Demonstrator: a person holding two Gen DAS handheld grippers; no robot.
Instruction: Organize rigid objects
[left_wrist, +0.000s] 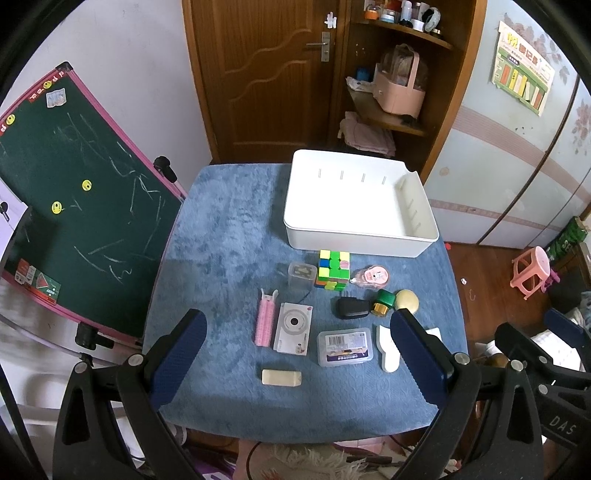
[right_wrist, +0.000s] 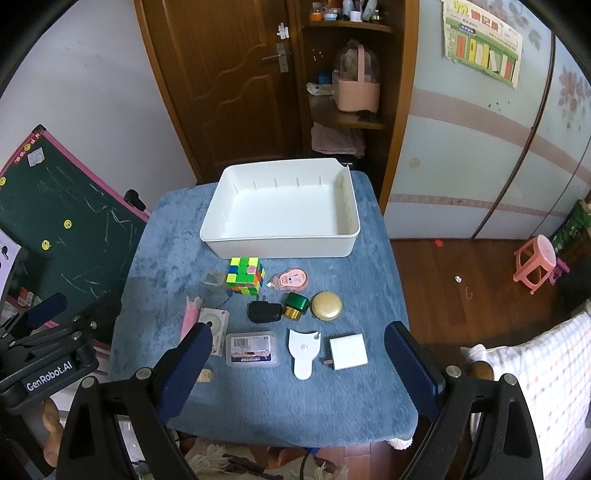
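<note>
both left tongs (left_wrist: 299, 354) and right tongs (right_wrist: 299, 365) gape wide, holding nothing, near the white tray (right_wrist: 221, 243) with the cube (right_wrist: 245, 277) just before it.

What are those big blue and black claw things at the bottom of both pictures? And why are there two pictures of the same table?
Those are two grabbing tools; a person holds one in each hand. Each tool carries its own camera, so you get two pictures: one from the left gripper, one from the right gripper. Both are open and hold nothing. On the blue tablecloth sit an empty white bin, a puzzle cube, a black charger, a green bottle, a round gold tin, a white toy camera and a clear plastic box.
</note>
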